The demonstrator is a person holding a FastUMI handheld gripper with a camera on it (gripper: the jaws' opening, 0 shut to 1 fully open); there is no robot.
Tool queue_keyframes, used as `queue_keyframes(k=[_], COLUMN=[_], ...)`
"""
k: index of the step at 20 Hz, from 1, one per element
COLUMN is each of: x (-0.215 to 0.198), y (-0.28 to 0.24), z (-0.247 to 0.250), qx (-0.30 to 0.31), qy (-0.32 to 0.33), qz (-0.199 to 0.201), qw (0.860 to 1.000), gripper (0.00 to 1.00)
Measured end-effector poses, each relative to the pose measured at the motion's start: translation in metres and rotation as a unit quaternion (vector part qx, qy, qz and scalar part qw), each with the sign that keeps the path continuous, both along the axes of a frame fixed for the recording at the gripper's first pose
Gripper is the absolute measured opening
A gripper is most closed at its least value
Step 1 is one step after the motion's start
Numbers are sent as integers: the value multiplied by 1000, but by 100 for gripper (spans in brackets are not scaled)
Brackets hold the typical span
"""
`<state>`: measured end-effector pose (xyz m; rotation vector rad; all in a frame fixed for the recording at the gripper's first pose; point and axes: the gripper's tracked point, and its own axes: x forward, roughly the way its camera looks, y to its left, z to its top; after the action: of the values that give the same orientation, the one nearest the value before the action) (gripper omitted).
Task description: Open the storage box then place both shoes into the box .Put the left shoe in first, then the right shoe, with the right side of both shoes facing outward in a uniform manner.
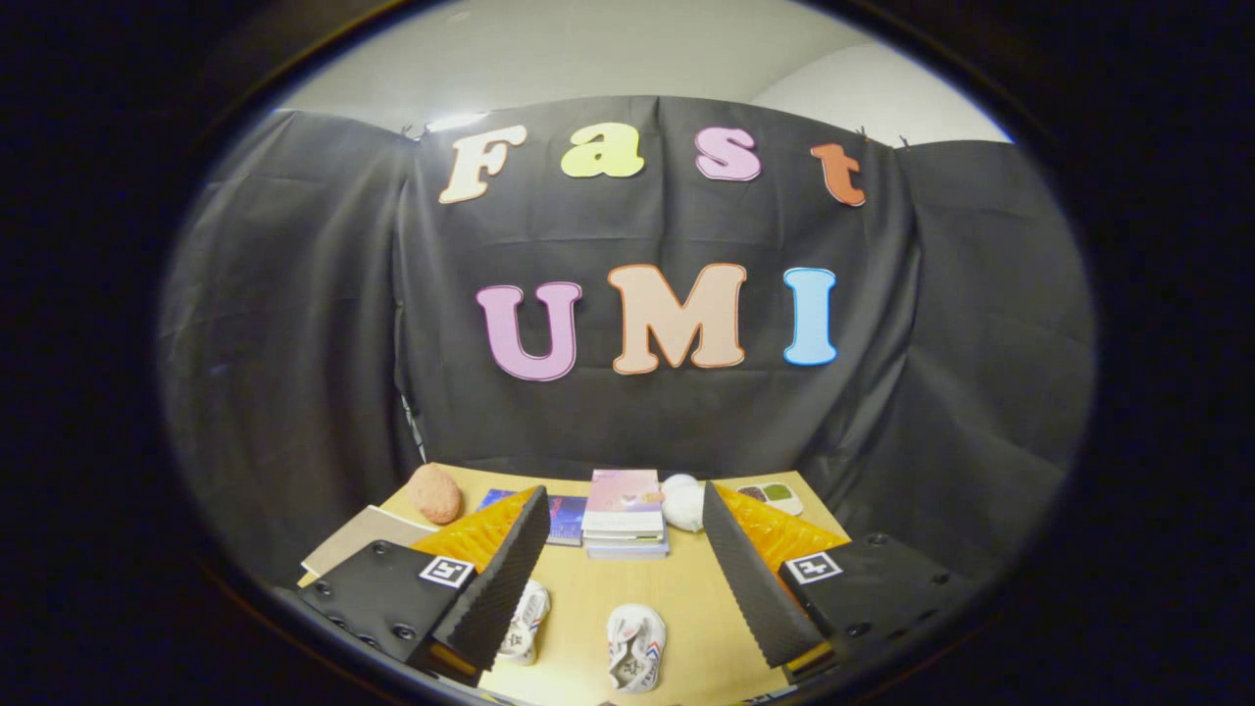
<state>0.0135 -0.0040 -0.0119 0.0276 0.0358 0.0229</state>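
Here, two small light-coloured shoes sit on the wooden table, down low between the gripper's fingers. One shoe lies in the open gap, nearer the right finger's side but clear of it, its patterned upper facing up. The other shoe sits just beside the left finger, partly hidden behind that finger's ribbed pad. The two shoes are near each other but apart, with bare tabletop between them. The gripper has its fingers spread wide and holds nothing; the right finger stands well away from the left, and neither touches a shoe as far as can be told, though the left one overlaps its shoe in the view. Beyond the shoes, toward the far edge of the table, a stack of books with a pink cover on top lies between the fingertips. Just to its left a dark blue book lies flat, partly behind the left fingertip. A white rounded object sits just right of the stack. Farther right, a small tray with dark and green contents rests near the table's far corner. At the far left, a rough orange-pink lump sits beside a tan flat board. Black cloth hangs behind the table.
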Motion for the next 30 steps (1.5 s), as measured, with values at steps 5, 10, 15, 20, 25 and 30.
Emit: queue_keyframes(k=[5,10,15,20,25,30], x=[-3,-14,-28,-33,-20,2], y=[0,18,39,69,106,167], z=[-8,-16,-43,-87,-150,-218], qx=[9,80,156,262,409,547], qy=[-2,-15,-11,2,23,41], qz=[-2,32,69,101,106,86], qw=[1000,996,985,960,906,831], gripper=[99,99,97,100,99,98])
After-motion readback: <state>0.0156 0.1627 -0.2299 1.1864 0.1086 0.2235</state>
